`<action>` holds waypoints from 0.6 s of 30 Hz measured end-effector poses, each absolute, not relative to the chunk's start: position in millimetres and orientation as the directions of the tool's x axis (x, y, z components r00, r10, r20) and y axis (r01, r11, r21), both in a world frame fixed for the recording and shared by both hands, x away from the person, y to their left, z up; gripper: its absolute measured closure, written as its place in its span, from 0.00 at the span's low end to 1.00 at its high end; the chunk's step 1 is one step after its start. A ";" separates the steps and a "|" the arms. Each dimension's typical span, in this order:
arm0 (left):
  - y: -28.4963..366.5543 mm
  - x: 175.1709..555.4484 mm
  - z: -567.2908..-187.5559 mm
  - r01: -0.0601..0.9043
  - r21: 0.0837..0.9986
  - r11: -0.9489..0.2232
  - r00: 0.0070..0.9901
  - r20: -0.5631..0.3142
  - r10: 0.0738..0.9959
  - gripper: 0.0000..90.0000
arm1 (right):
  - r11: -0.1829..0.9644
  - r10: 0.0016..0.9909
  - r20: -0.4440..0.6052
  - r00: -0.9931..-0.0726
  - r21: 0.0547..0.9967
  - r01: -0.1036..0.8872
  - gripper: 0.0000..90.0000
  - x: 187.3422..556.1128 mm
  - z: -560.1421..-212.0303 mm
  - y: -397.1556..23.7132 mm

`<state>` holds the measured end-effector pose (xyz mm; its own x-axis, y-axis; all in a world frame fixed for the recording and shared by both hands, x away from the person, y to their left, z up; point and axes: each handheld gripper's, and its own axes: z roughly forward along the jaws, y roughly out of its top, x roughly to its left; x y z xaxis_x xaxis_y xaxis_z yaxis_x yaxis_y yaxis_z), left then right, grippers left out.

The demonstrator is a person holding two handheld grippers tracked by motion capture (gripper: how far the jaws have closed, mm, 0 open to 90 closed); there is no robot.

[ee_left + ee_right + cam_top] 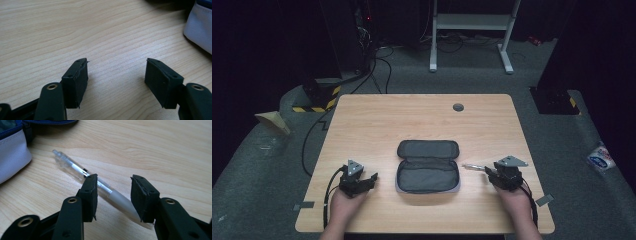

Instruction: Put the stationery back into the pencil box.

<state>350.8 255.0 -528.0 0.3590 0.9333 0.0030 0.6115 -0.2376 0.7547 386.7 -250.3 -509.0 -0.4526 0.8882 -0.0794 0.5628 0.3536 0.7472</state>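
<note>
The right tongs [113, 196] straddle a clear pen [100, 185] that lies flat on the desk [422, 120]. Their jaws stand partly apart, one on each side of the pen's frosted grip end, and I cannot tell from the right gripper view whether the pads touch it; the pen rests on the wood rather than hanging in a grip. From above, the right tongs [493, 171] sit at the right of the desk with the pen [474, 166] pointing from them toward an open dark pouch [428, 166], its far end just short of the pouch's edge. The pouch lies unzipped and spread flat near the middle of the desk, between the two hands. In the right gripper view a pale corner of the pouch [11, 157] shows at the upper left, near the pen's cap end.

The left tongs [116, 72] rest low over bare wood, jaws wide with nothing between them. From above, the left tongs [371, 181] sit left of the pouch, close to it but apart.
</note>
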 end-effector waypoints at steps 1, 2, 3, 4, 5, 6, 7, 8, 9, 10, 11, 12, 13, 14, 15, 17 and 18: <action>255.0 350.8 -527.9 0.611 0.755 -0.238 0.359 0.003 0.933 0.39 | 0.341 0.895 -0.073 -0.439 0.747 0.571 0.56 387.5 -508.9 -252.9; 255.0 350.8 -527.9 0.611 0.755 -0.238 0.359 0.003 0.933 0.39 | 0.341 0.895 -0.073 -0.439 0.747 0.571 0.56 387.5 -508.9 -252.9; 255.0 350.8 -527.9 0.611 0.755 -0.238 0.360 0.003 0.933 0.39 | 0.340 0.894 -0.065 -0.443 0.743 0.576 0.54 388.7 -509.5 -254.3; 254.9 350.9 -528.0 0.611 0.755 -0.238 0.360 0.003 0.933 0.39 | 0.338 0.894 -0.051 -0.445 0.729 0.595 0.51 390.8 -513.3 -254.9; 254.9 350.9 -528.0 0.611 0.755 -0.238 0.360 0.002 0.933 0.39 | 0.343 0.894 -0.056 -0.444 0.722 0.600 0.50 391.8 -514.9 -254.6; 254.9 350.9 -528.0 0.611 0.755 -0.238 0.360 0.002 0.933 0.39 | 0.343 0.894 -0.056 -0.444 0.722 0.600 0.50 391.8 -514.9 -254.6; 255.0 351.1 -528.0 0.610 0.755 -0.239 0.362 0.003 0.932 0.39 | 0.349 0.894 -0.064 -0.443 0.720 0.600 0.48 393.8 -517.2 -253.8; 255.0 351.1 -528.0 0.610 0.755 -0.239 0.362 0.003 0.932 0.39 | 0.350 0.894 -0.066 -0.443 0.720 0.599 0.48 394.9 -518.0 -253.9; 255.0 351.1 -527.9 0.611 0.755 -0.240 0.363 0.003 0.932 0.39 | 0.350 0.894 -0.066 -0.443 0.720 0.599 0.48 394.9 -518.0 -253.9; 255.0 351.1 -527.9 0.611 0.755 -0.240 0.363 0.003 0.932 0.39 | 0.346 0.895 -0.060 -0.442 0.719 0.603 0.48 397.1 -519.0 -253.8; 255.0 351.1 -527.9 0.610 0.755 -0.241 0.363 0.004 0.932 0.39 | 0.345 0.892 -0.051 -0.448 0.717 0.605 0.47 400.6 -519.5 -254.6; 254.9 351.1 -527.9 0.610 0.755 -0.241 0.363 0.004 0.932 0.39 | 0.348 0.891 -0.052 -0.451 0.717 0.604 0.47 401.8 -519.4 -255.0; 254.9 351.1 -527.9 0.610 0.755 -0.241 0.363 0.004 0.932 0.39 | 0.350 0.891 -0.057 -0.450 0.717 0.602 0.47 403.0 -519.5 -254.8; 254.9 351.1 -527.9 0.610 0.755 -0.241 0.363 0.004 0.932 0.39 | 0.350 0.891 -0.057 -0.450 0.717 0.602 0.47 403.0 -519.5 -254.8; 254.9 351.1 -527.9 0.610 0.755 -0.241 0.363 0.004 0.932 0.39 | 0.353 0.887 -0.056 -0.459 0.722 0.595 0.47 403.7 -520.2 -254.6; 254.9 351.1 -527.9 0.610 0.755 -0.241 0.363 0.004 0.932 0.39 | 0.344 0.887 -0.041 -0.460 0.723 0.599 0.48 404.3 -520.4 -255.0; 254.9 351.1 -528.0 0.610 0.755 -0.241 0.363 0.004 0.932 0.39 | 0.344 0.887 -0.041 -0.460 0.723 0.599 0.48 404.3 -520.4 -255.0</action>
